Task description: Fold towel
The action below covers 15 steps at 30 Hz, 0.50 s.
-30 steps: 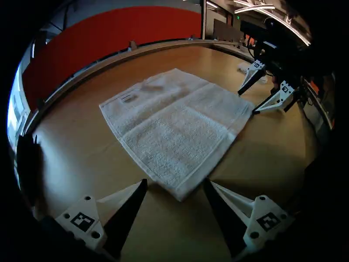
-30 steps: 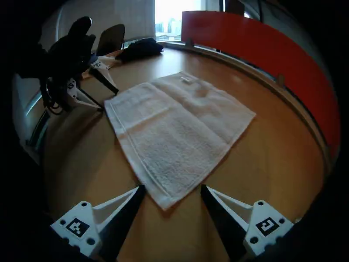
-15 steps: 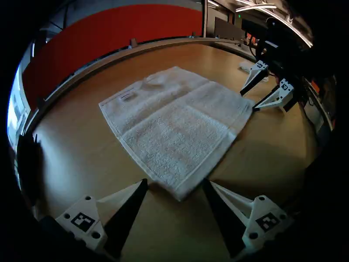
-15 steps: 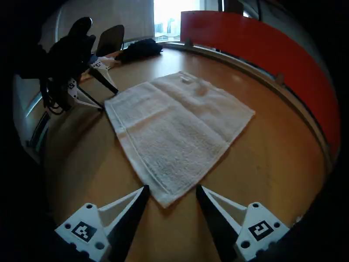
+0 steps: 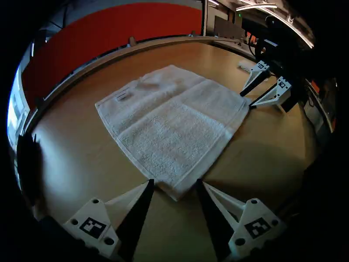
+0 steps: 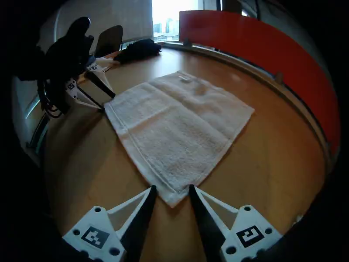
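Towel: a white terry towel point(image 5: 174, 118) lies flat near the middle of the wooden tabletop point(image 5: 78, 144), well in from the curved edge that runs along the red panel point(image 5: 109, 30). A straight crease crosses it, and a stitched hem borders its sides.

Towel tag: a small sewn tag point(image 5: 122, 97) sits on the towel near the corner closest to the red-panel edge of the tabletop.

Left tool: in the left gripper view the left tool point(image 5: 173, 185) is low over the tabletop with its two dark fingers apart. One towel corner lies in the gap between them, and I cannot tell whether either finger touches the cloth. In the right gripper view the same tool point(image 6: 109, 101) shows at the towel's far-left corner, jaws spread, one fingertip at the corner's edge.

Right tool: in the right gripper view the right tool point(image 6: 171, 190) straddles the nearest towel corner, its fingers parted by a narrow gap with the corner's point between them, not visibly clamped. In the left gripper view it point(image 5: 245, 100) stands at the towel's right-hand corner, fingers apart.

Tabletop edge: a dark bundle point(image 6: 139, 47) rests at the far edge of the tabletop, below a bright window point(image 6: 172, 19).
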Tool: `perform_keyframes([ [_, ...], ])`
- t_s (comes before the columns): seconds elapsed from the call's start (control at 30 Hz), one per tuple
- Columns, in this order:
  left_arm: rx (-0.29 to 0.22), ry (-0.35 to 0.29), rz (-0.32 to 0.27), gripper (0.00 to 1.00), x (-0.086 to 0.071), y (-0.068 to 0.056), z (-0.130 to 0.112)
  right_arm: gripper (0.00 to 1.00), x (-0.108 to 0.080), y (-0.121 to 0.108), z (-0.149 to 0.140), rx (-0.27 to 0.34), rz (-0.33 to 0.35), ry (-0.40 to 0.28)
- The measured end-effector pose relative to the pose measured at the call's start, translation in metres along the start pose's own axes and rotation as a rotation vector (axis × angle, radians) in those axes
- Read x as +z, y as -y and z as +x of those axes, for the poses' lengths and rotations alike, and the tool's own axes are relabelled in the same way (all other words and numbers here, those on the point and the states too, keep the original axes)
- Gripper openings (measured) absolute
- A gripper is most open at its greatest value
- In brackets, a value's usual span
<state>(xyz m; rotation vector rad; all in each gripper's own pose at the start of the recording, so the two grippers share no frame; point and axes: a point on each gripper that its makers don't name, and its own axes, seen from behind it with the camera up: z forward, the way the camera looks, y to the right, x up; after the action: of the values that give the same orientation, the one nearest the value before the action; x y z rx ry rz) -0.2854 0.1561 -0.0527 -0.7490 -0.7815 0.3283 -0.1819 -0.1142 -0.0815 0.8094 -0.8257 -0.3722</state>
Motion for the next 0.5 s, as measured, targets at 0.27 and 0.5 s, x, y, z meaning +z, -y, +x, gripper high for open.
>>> perform_keyframes([
  [0.27,-0.017,0.006,0.015,0.38,0.001,0.001,0.002,0.25,0.003,0.003,0.001,0.000,0.011,0.004],
  [0.5,-0.072,0.021,0.037,0.20,0.002,0.006,0.005,0.18,0.003,0.014,0.005,-0.002,0.032,-0.006],
])
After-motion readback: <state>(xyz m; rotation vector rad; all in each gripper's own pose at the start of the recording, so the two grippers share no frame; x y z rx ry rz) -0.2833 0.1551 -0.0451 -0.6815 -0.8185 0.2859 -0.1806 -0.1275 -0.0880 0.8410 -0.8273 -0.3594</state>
